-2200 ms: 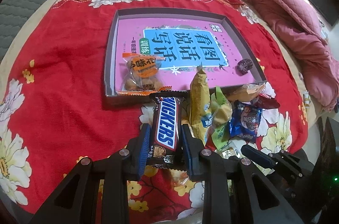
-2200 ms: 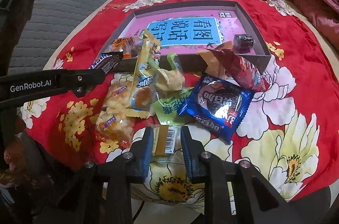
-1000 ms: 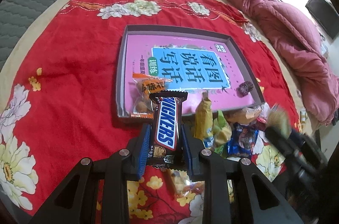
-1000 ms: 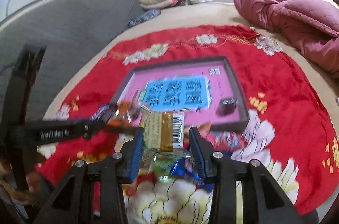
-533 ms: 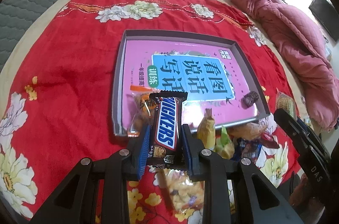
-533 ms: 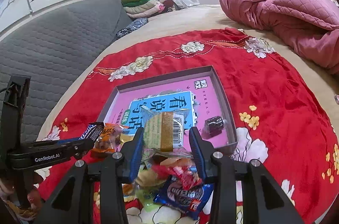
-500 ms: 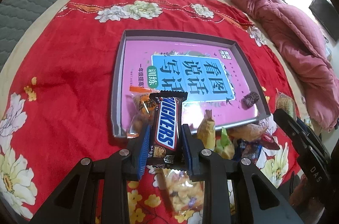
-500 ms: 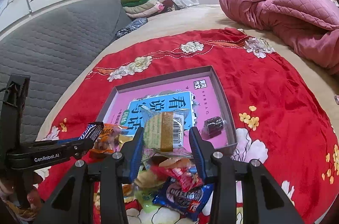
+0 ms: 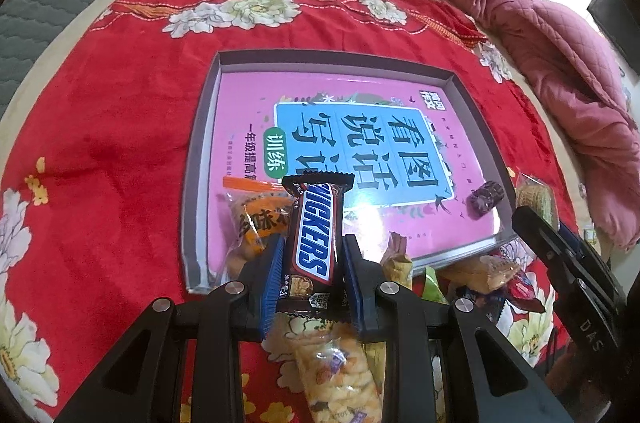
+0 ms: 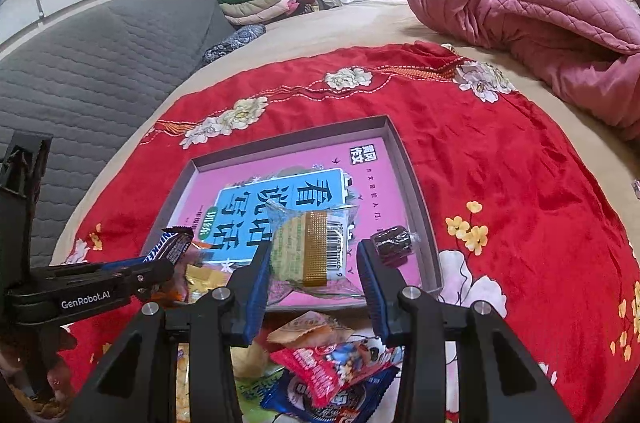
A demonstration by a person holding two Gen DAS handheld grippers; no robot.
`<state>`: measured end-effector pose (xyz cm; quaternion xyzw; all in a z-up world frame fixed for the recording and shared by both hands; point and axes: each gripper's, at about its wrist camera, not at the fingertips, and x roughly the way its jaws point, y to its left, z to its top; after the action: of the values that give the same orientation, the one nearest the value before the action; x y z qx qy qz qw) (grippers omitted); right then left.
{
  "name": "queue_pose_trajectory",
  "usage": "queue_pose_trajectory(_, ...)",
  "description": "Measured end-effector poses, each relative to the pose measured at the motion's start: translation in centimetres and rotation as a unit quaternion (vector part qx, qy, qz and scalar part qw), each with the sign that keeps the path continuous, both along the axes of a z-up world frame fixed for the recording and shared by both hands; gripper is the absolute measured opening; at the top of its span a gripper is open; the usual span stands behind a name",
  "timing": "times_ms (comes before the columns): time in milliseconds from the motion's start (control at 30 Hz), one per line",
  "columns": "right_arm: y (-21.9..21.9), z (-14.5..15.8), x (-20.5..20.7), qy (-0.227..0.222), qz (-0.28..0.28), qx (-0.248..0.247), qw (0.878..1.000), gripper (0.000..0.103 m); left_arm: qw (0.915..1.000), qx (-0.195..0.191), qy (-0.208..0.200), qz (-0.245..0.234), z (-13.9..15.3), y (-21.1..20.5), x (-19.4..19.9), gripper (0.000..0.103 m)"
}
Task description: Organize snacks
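My left tongs (image 9: 310,277) are squeezed tight on a chocolate bar (image 9: 316,231), held over the near left corner of the tray (image 9: 204,159), just above an orange snack bag (image 9: 256,219). My right tongs (image 10: 314,281) pinch a clear cracker pack (image 10: 308,247) over the tray's near edge. More snacks (image 10: 332,375) sit piled on the red blanket (image 10: 500,151) below.

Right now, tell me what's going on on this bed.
A person is sorting snacks with two handheld grippers. The left gripper is clamped on a Snickers bar, the right gripper on a clear-wrapped pastry; both hang at the near edge of the pink-lined tray. More snacks lie loose on the red cloth.
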<state>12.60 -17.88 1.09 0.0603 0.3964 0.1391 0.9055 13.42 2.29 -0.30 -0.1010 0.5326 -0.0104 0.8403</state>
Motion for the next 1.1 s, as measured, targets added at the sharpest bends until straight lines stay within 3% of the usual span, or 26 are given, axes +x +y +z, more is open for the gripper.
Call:
queue_pose_trajectory(500, -0.5, -2.6, 1.5, 0.03, -0.018, -0.024, 0.999, 0.043, 0.9999, 0.006, 0.001, -0.012, -0.8, -1.3, 1.2, 0.03)
queue_pose_trajectory(1100, -1.3, -4.0, 2.2, 0.047, -0.028, -0.02, 0.998, 0.044, 0.9996, 0.005, 0.007, -0.026, -1.2, -2.7, 2.9, 0.03)
